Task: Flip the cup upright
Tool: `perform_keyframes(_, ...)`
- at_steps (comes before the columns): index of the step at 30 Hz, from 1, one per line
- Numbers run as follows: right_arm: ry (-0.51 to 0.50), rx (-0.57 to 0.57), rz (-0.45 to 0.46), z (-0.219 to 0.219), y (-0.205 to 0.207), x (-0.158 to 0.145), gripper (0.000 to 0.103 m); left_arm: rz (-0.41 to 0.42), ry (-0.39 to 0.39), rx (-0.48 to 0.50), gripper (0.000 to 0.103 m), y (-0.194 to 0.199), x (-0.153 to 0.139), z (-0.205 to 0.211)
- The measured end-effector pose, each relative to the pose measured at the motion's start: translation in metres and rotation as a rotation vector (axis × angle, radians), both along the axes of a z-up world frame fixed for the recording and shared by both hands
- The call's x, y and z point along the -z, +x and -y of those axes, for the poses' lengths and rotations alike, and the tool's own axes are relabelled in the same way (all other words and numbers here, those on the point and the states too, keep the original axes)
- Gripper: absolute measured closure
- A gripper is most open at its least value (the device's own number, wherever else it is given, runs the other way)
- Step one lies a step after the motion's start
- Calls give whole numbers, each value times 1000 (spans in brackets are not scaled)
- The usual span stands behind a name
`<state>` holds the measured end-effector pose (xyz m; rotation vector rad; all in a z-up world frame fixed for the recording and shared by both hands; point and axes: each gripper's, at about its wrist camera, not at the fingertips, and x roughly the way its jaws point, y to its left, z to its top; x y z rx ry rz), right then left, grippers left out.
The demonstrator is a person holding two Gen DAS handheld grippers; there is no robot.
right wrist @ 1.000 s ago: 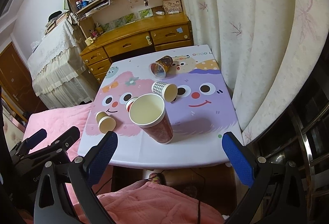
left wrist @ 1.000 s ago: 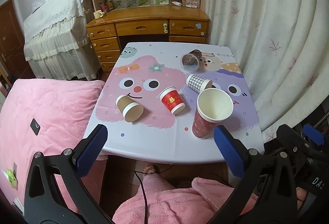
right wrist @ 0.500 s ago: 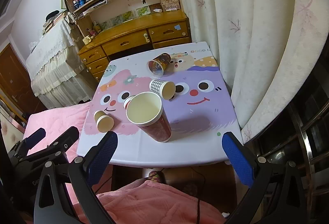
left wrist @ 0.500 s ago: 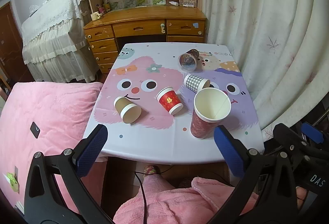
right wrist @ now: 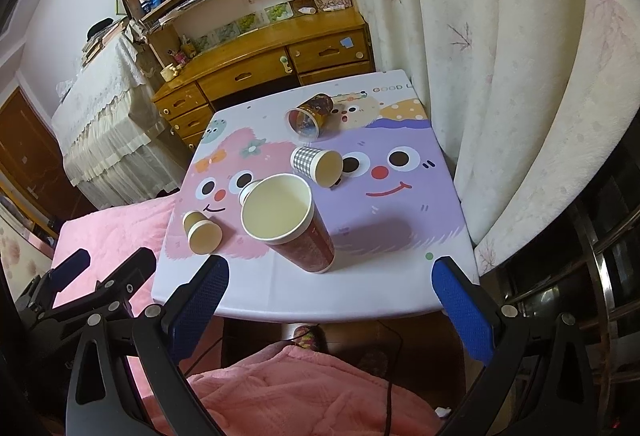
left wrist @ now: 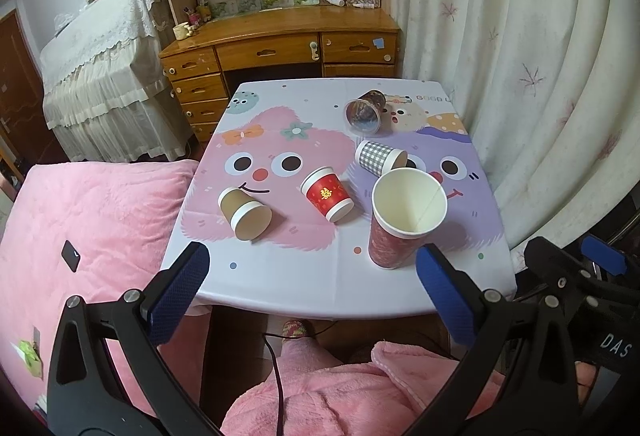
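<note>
Cartoon-print table by curtain, wooden desk behind, both hand-held grippers spread apart

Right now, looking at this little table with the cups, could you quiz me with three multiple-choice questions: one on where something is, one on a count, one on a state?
1. Where does the checked cup lie?
A. Just behind the tall red cup
B. On the wooden desk
C. At the table's left edge

2. How many cups are on the table?
A. Three
B. Five
C. Seven

3. How is the tall red cup placed?
A. Lying on its side
C. Upside down
B. Upright, mouth up

Answers:
1 A: it lies right beyond the tall cup's rim.
2 B: besides those two, there are a brown cup, a small red cup and a dark patterned cup.
3 B: its white inside faces up; the other four lie on their sides.
</note>
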<state>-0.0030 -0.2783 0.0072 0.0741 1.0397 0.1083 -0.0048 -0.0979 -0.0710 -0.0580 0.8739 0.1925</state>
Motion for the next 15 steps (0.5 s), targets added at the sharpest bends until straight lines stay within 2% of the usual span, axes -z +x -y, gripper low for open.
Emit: perform_keyframes(15, 33, 17, -31, 7, 20, 13, 1, -2, -7, 6, 0, 2, 2, 0)
